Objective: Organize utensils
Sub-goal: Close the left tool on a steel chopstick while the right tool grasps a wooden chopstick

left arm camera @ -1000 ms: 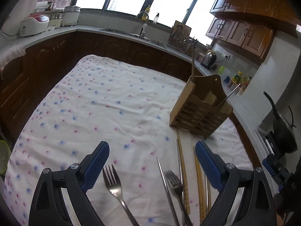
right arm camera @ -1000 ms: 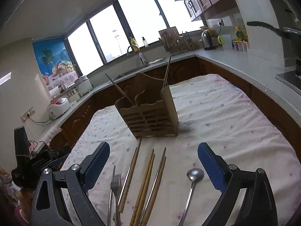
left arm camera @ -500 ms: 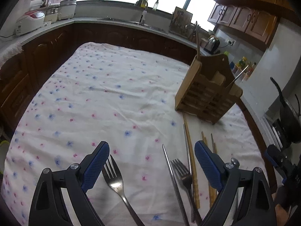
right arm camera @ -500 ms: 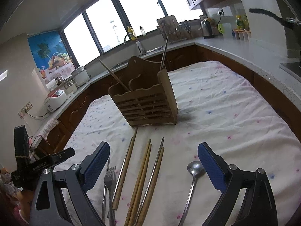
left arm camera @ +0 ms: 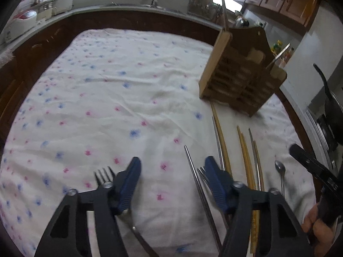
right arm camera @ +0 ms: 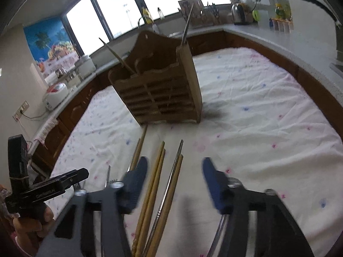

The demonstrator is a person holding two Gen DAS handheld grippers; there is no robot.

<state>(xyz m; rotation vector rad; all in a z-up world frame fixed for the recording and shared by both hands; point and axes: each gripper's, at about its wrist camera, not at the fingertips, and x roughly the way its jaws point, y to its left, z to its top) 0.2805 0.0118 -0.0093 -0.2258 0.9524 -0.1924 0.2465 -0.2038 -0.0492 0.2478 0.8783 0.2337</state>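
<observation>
The wooden utensil holder (left arm camera: 242, 81) stands on the flowered cloth with a few sticks in it. My left gripper (left arm camera: 172, 180) hangs low over the cloth, its jaws closing. One fork (left arm camera: 104, 174) shows beside its left finger. A metal chopstick (left arm camera: 193, 167) and a second fork (left arm camera: 202, 173) lie by its right finger, untouched. Wooden chopsticks (left arm camera: 246, 162) and a spoon (left arm camera: 279, 168) lie further right. My right gripper (right arm camera: 174, 177) is closing too, astride wooden chopsticks (right arm camera: 156, 171) and a metal chopstick (right arm camera: 174, 167) without pressing on them. The spoon handle (right arm camera: 216, 233) runs under its right finger.
The holder (right arm camera: 158, 94) stands just beyond the chopstick tips. A dark wooden counter rings the table, with a rice cooker (right arm camera: 54, 95), a kettle (right arm camera: 239, 12) and a black pan (left arm camera: 332, 109) on it. A hand (left arm camera: 317, 220) holds the right gripper.
Both grippers have sunk closer to the cloth and tipped downward. Their jaws have narrowed from wide open to about half that gap. The utensils have not moved.
</observation>
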